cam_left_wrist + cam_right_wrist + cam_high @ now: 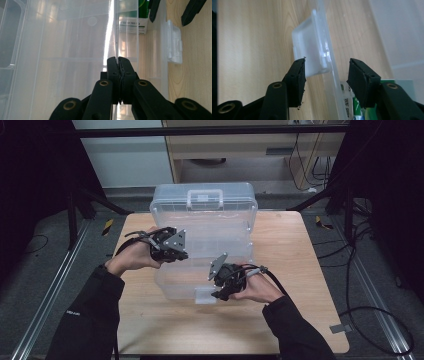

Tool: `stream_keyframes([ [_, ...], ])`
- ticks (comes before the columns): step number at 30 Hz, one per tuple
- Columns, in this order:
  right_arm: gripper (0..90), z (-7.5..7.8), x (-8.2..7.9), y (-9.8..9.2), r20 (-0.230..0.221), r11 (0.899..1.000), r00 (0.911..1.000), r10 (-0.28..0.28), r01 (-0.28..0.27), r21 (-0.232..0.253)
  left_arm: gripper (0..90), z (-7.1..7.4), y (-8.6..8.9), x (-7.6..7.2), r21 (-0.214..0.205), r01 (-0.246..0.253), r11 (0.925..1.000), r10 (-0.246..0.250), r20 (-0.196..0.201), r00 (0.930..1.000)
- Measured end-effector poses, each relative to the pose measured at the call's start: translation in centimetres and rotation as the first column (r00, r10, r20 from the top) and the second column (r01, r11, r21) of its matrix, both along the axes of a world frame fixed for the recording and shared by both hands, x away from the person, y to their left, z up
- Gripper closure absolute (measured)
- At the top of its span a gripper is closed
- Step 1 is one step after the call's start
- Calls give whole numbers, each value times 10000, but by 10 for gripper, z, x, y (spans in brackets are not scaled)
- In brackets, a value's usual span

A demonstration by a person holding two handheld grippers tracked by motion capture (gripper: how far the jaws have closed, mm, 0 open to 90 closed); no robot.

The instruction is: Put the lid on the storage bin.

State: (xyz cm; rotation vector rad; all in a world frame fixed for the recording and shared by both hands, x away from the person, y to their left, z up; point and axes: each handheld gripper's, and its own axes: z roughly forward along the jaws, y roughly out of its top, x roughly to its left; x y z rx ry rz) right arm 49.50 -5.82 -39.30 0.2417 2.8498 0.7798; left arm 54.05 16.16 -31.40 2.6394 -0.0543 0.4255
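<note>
A clear plastic storage box (pixel 172 282) sits on the wooden table (pixel 295 255), its lid (pixel 205 205) raised at the back with a handle on top. My left gripper (pixel 175 252) is at the box's left side, shut on a thin clear plastic edge (pixel 116 37) that runs up between its fingertips; in the left gripper view the left gripper (pixel 119 62) shows no gap. My right gripper (pixel 221 294) is at the box's front, open, and in its own view the right gripper (pixel 325 72) straddles the front wall and the white latch (pixel 310 55). One pad is close beside the latch.
A green and white carton (pixel 132 23) lies inside the box near the front wall, seen through the plastic. Bare table surface lies to the right of and in front of the box. Dark frame posts and cables stand on the floor around the table.
</note>
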Motion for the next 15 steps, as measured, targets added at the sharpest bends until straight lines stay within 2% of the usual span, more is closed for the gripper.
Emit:
stream_keyframes([
  [2,510,7,-3,-8,-4,9986,9999,-157,157,498,883,-1,0,1,-102,78,9999,-76,165,9998],
  [5,626,19,-4,-27,-32,9903,9987,-510,510,1295,883,-1,1,0,-121,75,9999,-73,159,9998],
  [6,659,22,-5,-34,-73,9848,9975,-703,706,1587,882,-1,1,-2,-50,-140,9999,140,-53,9999],
  [7,693,26,-6,-40,-103,9779,9963,-850,854,1908,882,-2,1,-2,-54,-144,9999,144,-55,9999],
  [11,784,36,-8,-61,39,9568,9916,-1294,1239,2631,881,-2,1,-3,-143,-171,9998,170,-79,9998],
  [13,821,41,-8,-71,133,9376,9857,-1682,1558,3108,881,-3,2,-3,-182,-213,9996,210,-123,9997],
  [14,838,44,-7,-77,146,9243,9827,-1846,1686,3423,881,-3,2,-4,-176,-267,9995,265,-106,9996],
  [15,853,46,-7,-83,81,9057,9783,-2069,1884,3797,881,-3,3,-4,-183,-264,9995,262,-114,9996],
])
